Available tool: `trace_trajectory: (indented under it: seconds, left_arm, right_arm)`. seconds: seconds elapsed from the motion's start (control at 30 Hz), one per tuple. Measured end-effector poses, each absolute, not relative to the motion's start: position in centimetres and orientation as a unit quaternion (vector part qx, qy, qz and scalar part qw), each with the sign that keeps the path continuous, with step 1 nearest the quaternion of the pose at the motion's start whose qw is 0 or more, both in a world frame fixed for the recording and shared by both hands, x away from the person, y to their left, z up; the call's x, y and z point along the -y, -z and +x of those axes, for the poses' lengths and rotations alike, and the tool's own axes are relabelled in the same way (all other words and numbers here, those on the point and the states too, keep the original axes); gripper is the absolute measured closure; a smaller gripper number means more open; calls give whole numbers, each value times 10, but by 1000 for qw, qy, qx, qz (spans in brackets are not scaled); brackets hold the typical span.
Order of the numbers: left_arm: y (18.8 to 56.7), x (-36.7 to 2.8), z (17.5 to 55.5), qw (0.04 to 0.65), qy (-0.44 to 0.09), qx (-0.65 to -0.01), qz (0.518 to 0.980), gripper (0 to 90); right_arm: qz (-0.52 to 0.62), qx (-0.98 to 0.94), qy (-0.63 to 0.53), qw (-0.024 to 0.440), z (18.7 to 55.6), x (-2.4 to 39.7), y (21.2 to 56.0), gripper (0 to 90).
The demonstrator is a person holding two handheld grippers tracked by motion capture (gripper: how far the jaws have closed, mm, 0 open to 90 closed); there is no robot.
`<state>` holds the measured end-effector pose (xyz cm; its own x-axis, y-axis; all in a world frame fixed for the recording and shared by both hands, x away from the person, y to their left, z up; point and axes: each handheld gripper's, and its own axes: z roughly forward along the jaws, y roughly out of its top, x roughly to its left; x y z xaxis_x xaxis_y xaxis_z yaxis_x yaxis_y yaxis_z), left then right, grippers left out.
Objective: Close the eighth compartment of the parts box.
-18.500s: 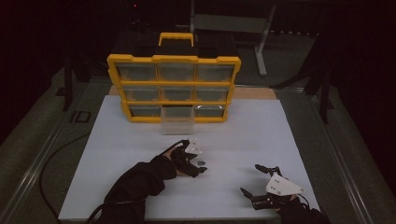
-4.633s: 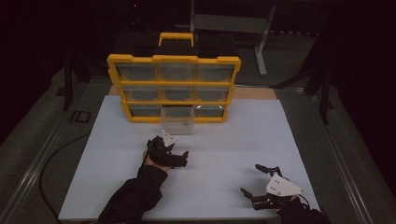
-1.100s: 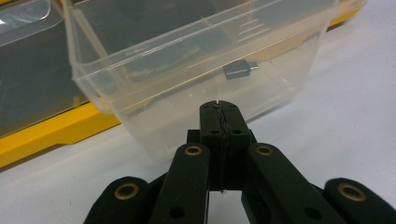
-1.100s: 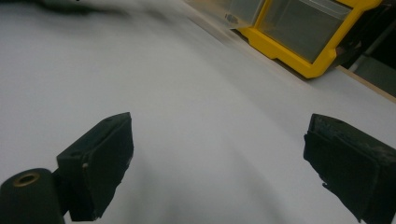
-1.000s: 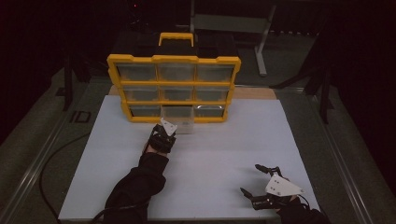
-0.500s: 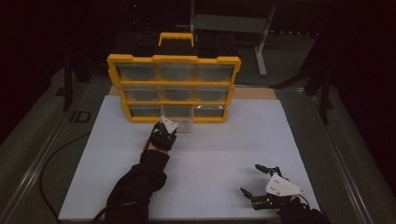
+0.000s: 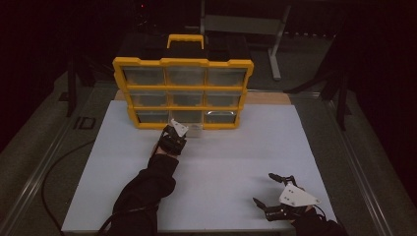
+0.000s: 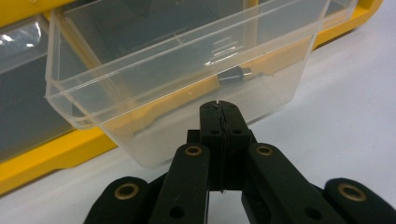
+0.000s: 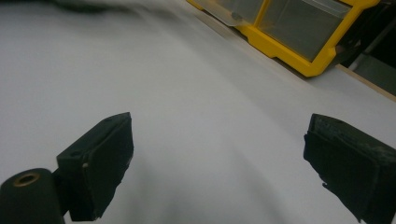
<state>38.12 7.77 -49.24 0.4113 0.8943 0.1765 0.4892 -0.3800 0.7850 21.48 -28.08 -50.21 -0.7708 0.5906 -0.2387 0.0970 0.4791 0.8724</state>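
The left gripper (image 8: pixel 219 122), empty and shut tight now, has come up to the clear plastic pulled-out drawer (image 8: pixel 187 70) mid-frame, where the small black part (image 8: pixel 231 75) already lies, so pushing it closed looks next.

Clear plastic drawer (image 8: pixel 187 79), pulled out from yellow organizer's bottom row, small dark part (image 8: pixel 232 74) inside

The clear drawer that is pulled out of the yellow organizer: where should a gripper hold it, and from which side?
Probably grip the front wall of the clear drawer at its top rim, coming from the table side. That wall sticks out of the yellow organizer, and its open top lets one finger go inside.
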Motion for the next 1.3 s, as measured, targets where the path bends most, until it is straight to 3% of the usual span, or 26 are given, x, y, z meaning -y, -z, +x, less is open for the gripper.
trace_trajectory:
  seconds: [1.3]
  left_arm:
    - [491, -68, 415, 322, -304, -450, 775, 891]
  right_arm:
    - [213, -818, -462, 268, 216, 282, 502, 85]
